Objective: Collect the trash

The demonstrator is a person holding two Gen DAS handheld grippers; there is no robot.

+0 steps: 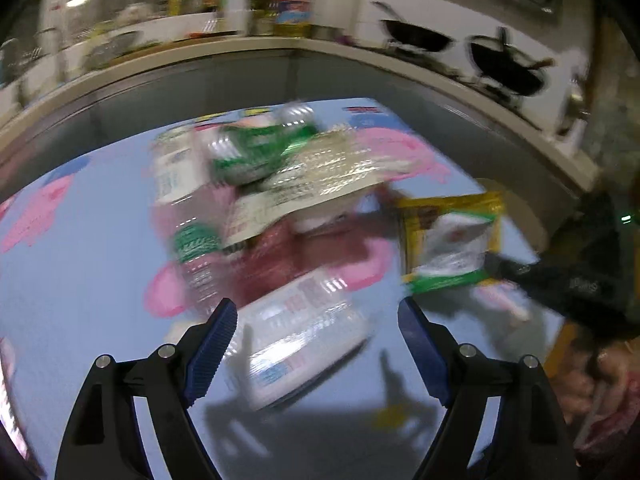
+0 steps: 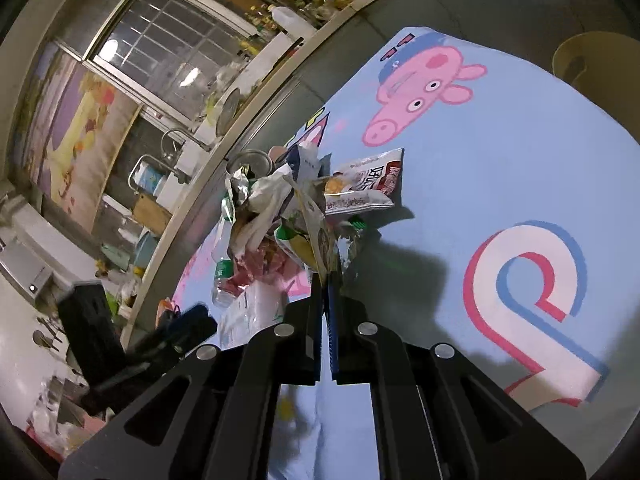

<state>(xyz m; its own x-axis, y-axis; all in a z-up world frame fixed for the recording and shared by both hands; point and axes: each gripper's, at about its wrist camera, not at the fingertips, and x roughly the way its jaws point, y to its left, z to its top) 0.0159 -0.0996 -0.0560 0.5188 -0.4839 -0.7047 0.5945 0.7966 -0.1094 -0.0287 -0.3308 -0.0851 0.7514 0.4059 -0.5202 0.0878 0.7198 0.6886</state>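
A heap of trash (image 1: 280, 184) lies on a light blue tablecloth with pink pig cartoons (image 1: 80, 280): plastic bottles with green labels (image 1: 196, 240), a flat printed wrapper (image 1: 332, 176) and a white plastic pack (image 1: 304, 340). My left gripper (image 1: 316, 316) is open, its blue pads either side of the white pack. My right gripper (image 2: 325, 280) is shut on a yellow-and-green snack packet (image 2: 308, 232), which also shows at the right in the left wrist view (image 1: 452, 240). The right wrist view shows the heap (image 2: 280, 208) with crumpled wrappers and a red-and-white snack bag (image 2: 368, 184).
A kitchen counter (image 1: 200, 52) with bottles and jars runs behind the table. Two black woks (image 1: 508, 68) hang on the wall at the right. A sink and tap (image 2: 172, 148) stand beyond the table edge. A yellowish chair back (image 2: 592, 60) is at the far right.
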